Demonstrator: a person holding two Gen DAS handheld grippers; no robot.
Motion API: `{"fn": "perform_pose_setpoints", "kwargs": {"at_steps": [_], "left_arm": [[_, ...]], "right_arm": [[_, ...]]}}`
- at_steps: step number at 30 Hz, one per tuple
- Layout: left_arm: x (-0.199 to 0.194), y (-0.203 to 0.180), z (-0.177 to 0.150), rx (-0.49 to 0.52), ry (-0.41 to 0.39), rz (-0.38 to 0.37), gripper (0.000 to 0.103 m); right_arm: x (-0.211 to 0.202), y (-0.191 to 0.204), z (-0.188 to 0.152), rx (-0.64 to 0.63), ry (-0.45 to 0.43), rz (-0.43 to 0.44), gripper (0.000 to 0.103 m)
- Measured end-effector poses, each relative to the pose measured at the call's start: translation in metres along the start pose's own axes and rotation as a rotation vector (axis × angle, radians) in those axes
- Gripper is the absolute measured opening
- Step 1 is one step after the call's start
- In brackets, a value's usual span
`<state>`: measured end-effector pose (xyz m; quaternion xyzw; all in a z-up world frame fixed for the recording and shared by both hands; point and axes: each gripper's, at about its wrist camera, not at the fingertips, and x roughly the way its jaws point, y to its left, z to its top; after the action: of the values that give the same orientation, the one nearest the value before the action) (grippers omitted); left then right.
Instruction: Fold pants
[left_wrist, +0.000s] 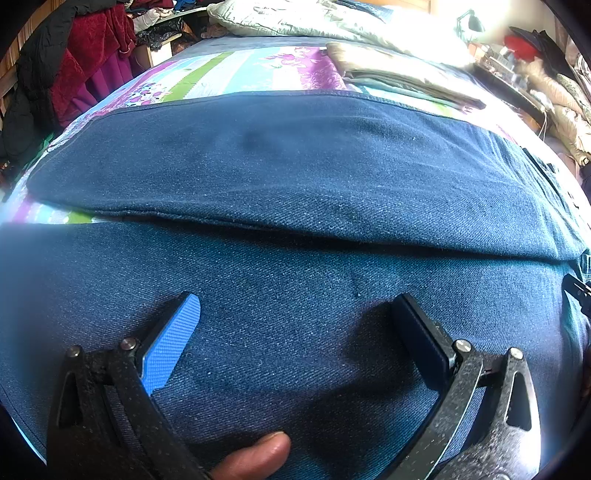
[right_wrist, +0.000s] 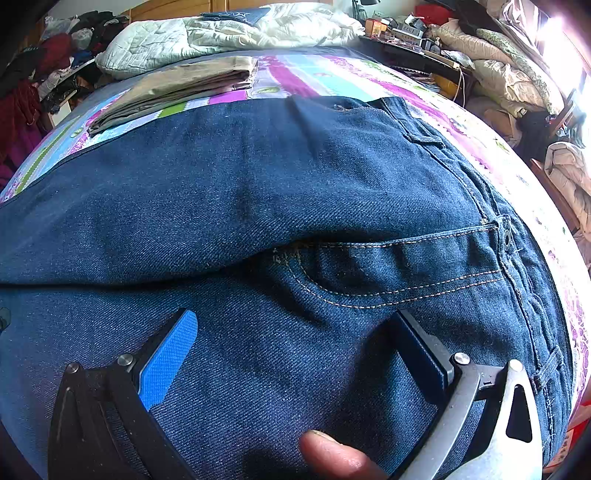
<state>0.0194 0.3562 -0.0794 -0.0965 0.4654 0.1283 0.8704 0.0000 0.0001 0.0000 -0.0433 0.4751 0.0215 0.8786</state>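
Denim pants (left_wrist: 295, 177) lie under both spread, empty tongs, left (left_wrist: 295, 306) and right (right_wrist: 295, 321).

Home bedroom: bed with striped floral sheet (right_wrist: 303, 79), rumpled quilt (right_wrist: 221, 37), heaped clothes (left_wrist: 85, 62), cluttered desk (right_wrist: 410, 40).
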Motion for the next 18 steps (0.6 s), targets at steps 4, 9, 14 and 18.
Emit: {"fn": "perform_pose_setpoints", "kwargs": {"at_steps": [4, 9, 14, 18], "left_arm": [[-0.001, -0.001, 0.000, 0.008, -0.003, 0.013, 0.103], [-0.001, -0.005, -0.001, 0.026, -0.011, 0.045, 0.103], [-0.003, -0.009, -0.002, 0.045, -0.023, 0.077, 0.103], [-0.003, -0.011, -0.002, 0.052, -0.029, 0.091, 0.103]], "right_arm": [[0.000, 0.000, 0.000, 0.000, 0.000, 0.000, 0.103], [0.000, 0.000, 0.000, 0.000, 0.000, 0.000, 0.103], [0.000, 0.000, 0.000, 0.000, 0.000, 0.000, 0.103], [0.000, 0.000, 0.000, 0.000, 0.000, 0.000, 0.103]]}}
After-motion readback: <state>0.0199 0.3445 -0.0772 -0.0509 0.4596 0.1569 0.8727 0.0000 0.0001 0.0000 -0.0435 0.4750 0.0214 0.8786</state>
